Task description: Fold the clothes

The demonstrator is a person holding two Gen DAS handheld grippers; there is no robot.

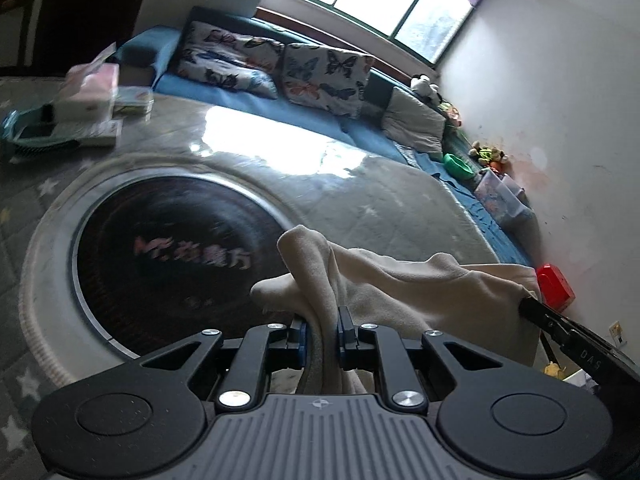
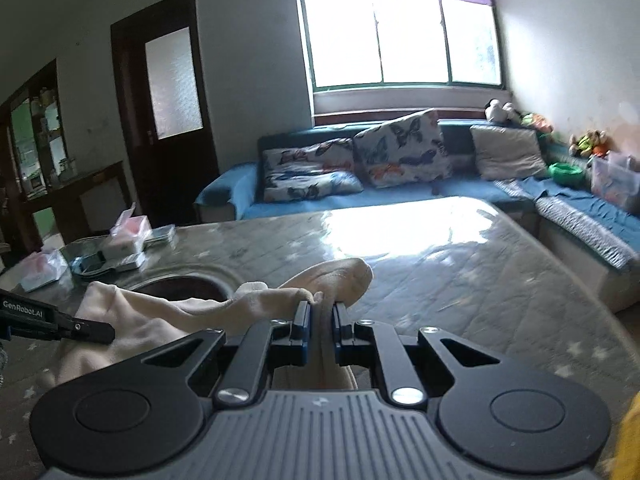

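Left gripper (image 1: pixel 322 330) jaws pinching cream garment (image 1: pixel 400 280) | right gripper (image 2: pixel 321 320) jaws pinching same garment | above table (image 2: pixel 440 272)

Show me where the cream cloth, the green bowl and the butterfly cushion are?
cream cloth (image 1: pixel 400 280), left wrist view, on the raised fold.
green bowl (image 2: pixel 566 171), right wrist view, on its rim.
butterfly cushion (image 2: pixel 400 148), right wrist view, on its printed front.

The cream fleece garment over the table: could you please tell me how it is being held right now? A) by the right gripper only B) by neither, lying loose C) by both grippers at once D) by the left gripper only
C: the cream fleece garment is pinched in the jaws of the left gripper and of the right gripper alike.
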